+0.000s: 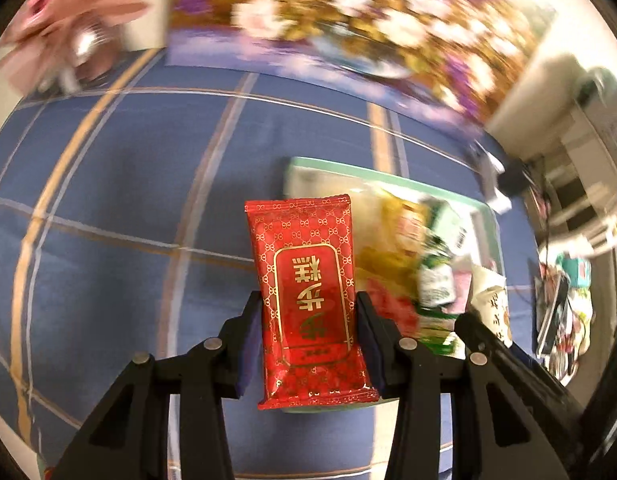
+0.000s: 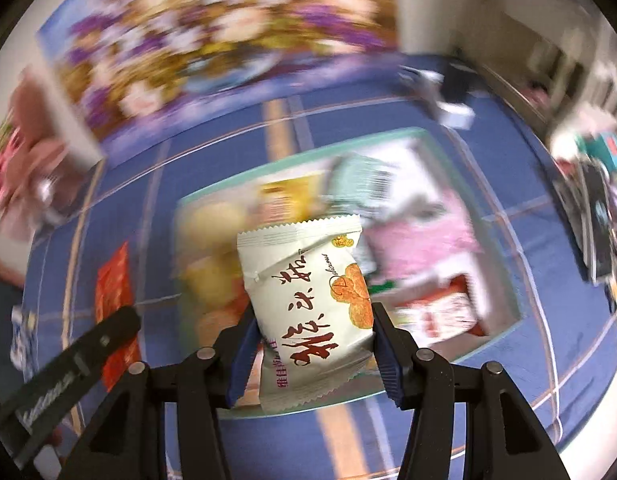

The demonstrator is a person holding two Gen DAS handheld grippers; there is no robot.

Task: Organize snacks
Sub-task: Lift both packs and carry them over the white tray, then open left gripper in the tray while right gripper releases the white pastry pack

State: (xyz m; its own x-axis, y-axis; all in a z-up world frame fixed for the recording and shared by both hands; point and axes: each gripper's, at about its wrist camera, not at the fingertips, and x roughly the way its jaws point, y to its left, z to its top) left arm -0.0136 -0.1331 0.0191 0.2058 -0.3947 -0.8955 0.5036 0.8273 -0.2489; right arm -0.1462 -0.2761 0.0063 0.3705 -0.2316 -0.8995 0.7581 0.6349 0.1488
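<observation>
Two packets are held up, one in each gripper, above a blue checked cloth that covers the worktop [image 1: 108, 200]. The left gripper [image 1: 308, 320] is clamped on a red packet [image 1: 308, 280] with gold lettering; its pads press the packet's two long edges and the packet stands upright between them. The right gripper [image 2: 312, 332] is clamped on a white packet [image 2: 308, 300] with red characters and a picture of orange biscuits, held by its lower half and tilted a little.

One container shows in both views: a shallow tray [image 1: 348, 170] with a pale green rim, lying on the cloth. In the left view it sits just behind and to the right of the red packet, partly hidden by it. In the right view the tray [image 2: 408, 134] lies beneath and behind the white packet. It holds a loose heap of snack packets: yellow ones [image 2: 212, 248] at the left side, a pale green-and-white one [image 2: 360, 176] toward the far rim, a pink one [image 2: 424, 248] at the right, and a red-and-white one [image 2: 448, 312] at the near right corner. Motion blur hides their print and exact count.

The right view also catches the red packet [image 2: 114, 288] off to the left, outside the tray, with the black arm of the left gripper in front of it. The left view shows the white packet [image 1: 490, 296] at the right, over the tray's near side.

A floral panel [image 1: 348, 20] stands at the far edge of the cloth.
</observation>
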